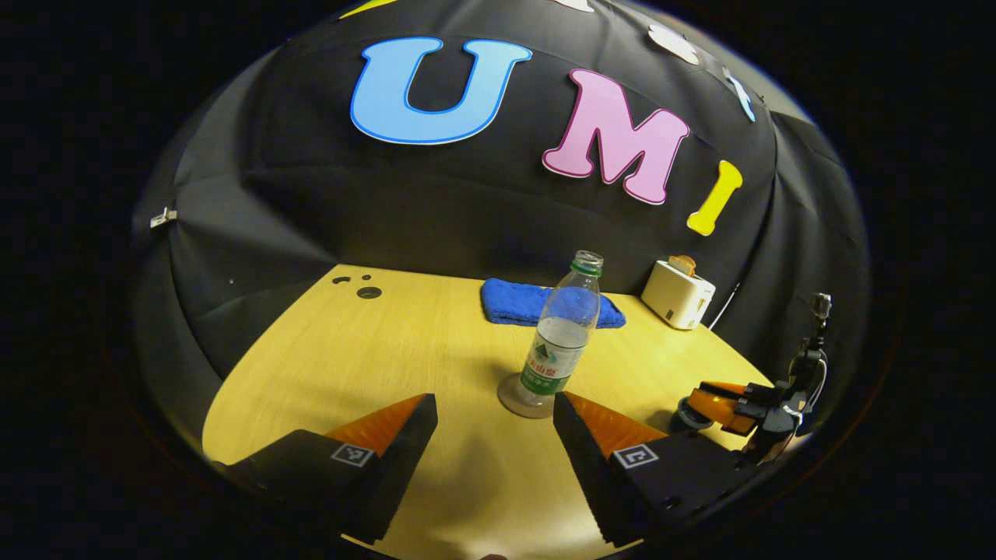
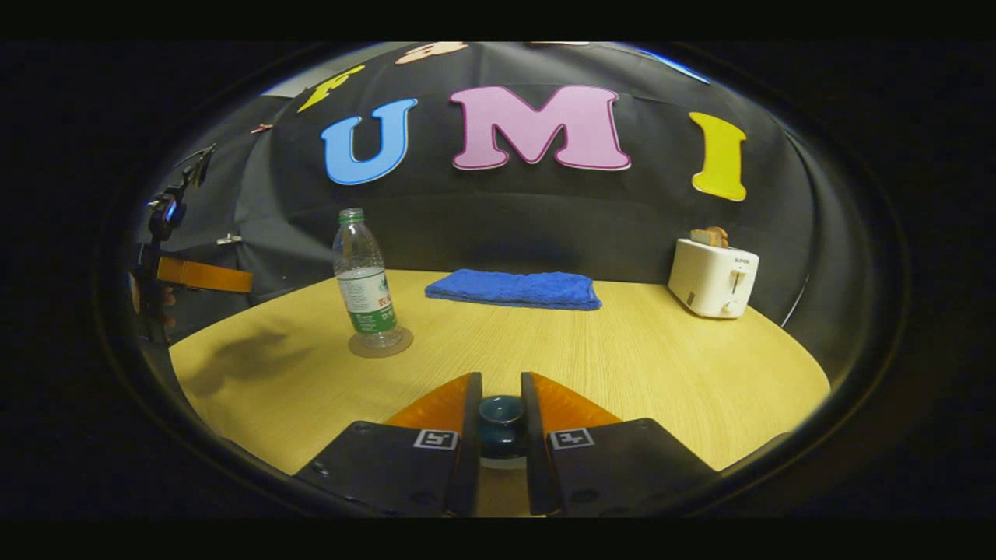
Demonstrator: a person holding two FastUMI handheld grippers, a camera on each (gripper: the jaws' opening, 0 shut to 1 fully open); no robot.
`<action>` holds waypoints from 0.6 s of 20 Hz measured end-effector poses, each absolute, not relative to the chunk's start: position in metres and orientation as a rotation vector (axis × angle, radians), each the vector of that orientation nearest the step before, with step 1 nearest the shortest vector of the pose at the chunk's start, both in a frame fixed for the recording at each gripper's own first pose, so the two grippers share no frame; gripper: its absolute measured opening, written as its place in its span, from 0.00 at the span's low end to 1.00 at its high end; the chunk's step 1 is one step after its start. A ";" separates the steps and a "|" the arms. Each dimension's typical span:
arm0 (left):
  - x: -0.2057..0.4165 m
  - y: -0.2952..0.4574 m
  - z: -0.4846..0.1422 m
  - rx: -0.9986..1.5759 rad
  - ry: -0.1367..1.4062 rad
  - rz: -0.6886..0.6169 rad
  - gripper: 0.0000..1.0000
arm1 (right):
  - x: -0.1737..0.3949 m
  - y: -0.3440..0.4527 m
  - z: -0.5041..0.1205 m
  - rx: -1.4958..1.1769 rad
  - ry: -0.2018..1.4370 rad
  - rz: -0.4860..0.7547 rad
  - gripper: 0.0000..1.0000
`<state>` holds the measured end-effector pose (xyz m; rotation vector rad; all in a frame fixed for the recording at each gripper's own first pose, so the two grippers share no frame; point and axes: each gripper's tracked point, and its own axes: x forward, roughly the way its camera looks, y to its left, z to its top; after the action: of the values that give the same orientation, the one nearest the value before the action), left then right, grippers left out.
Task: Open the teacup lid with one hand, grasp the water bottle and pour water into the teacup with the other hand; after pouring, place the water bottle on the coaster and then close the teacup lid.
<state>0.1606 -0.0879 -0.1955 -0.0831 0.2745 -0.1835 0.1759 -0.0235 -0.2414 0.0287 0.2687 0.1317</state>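
A clear, uncapped water bottle (image 1: 564,334) with a green label stands upright on a round coaster (image 1: 510,398), just ahead of my left gripper (image 1: 494,403). That gripper is open with nothing between its fingers. In the right gripper view my right gripper (image 2: 501,381) is shut on the dark teal knob of the teacup lid (image 2: 502,424); the cup below is hidden there. The bottle (image 2: 364,288) and coaster (image 2: 401,344) stand to its left, with the left gripper (image 2: 233,278) beyond them. The left gripper view shows the right gripper (image 1: 704,397) over the dark teacup (image 1: 683,418).
A folded blue towel (image 2: 513,289) lies at the back of the wooden table (image 2: 622,365). A white toaster (image 2: 712,278) holding bread stands at the back right. Small dark holes (image 1: 368,292) mark the table's far left corner. The black cloth wall closes the back.
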 end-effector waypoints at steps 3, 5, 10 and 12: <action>0.161 -0.089 -0.191 -0.071 0.275 -0.189 0.95 | 0.177 -0.023 -0.250 0.004 0.278 0.138 0.28; 0.158 -0.097 -0.190 -0.097 0.274 -0.197 0.96 | 0.177 -0.024 -0.251 -0.009 0.270 0.132 0.29; 0.153 -0.109 -0.185 -0.092 0.257 -0.190 0.95 | 0.175 -0.023 -0.252 -0.023 0.278 0.141 0.39; 0.146 -0.114 -0.178 -0.087 0.244 -0.172 0.96 | 0.171 -0.032 -0.240 -0.023 0.262 0.125 0.58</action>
<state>0.1457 -0.1142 -0.1783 -0.0870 0.2445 -0.1716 0.1709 -0.0316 -0.2401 -0.0235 0.2624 0.1247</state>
